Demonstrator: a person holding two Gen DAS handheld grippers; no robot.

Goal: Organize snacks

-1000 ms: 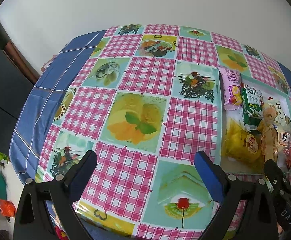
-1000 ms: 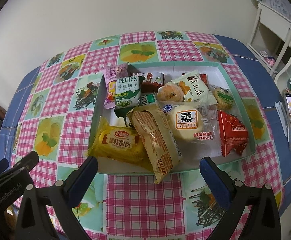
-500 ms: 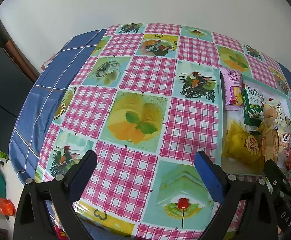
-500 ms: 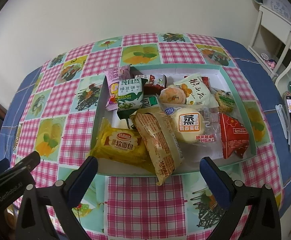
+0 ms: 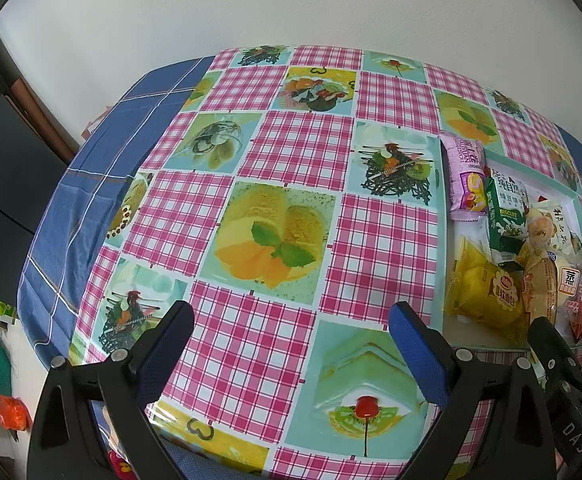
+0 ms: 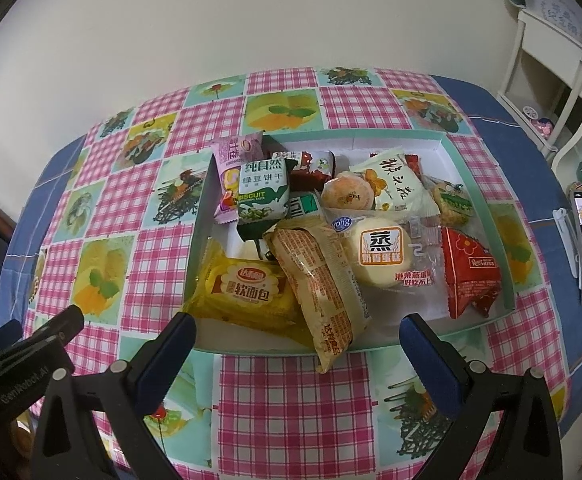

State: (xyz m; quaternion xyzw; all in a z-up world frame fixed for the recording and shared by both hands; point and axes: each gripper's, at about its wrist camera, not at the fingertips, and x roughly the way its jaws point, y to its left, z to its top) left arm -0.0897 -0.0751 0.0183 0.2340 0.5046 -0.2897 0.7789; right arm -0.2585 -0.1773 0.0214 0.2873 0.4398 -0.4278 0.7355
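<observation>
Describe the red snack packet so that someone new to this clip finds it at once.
Start at the shallow white tray on the checked tablecloth. The red packet lies at its right end, beside the clear-wrapped steamed cake. It alone is bright red with a flower print.

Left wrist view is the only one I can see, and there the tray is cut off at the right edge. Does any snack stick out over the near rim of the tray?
Observer: Yes. In the right wrist view the long tan packet hangs over the near rim of the tray onto the tablecloth.
Operator: Is the right gripper holding something?
Observer: No. The right gripper is open, and there is nothing between its fingers.
Operator: What lies behind the green biscuit packet?
Observer: A dark red packet, partly hidden by the green biscuit packet.
</observation>
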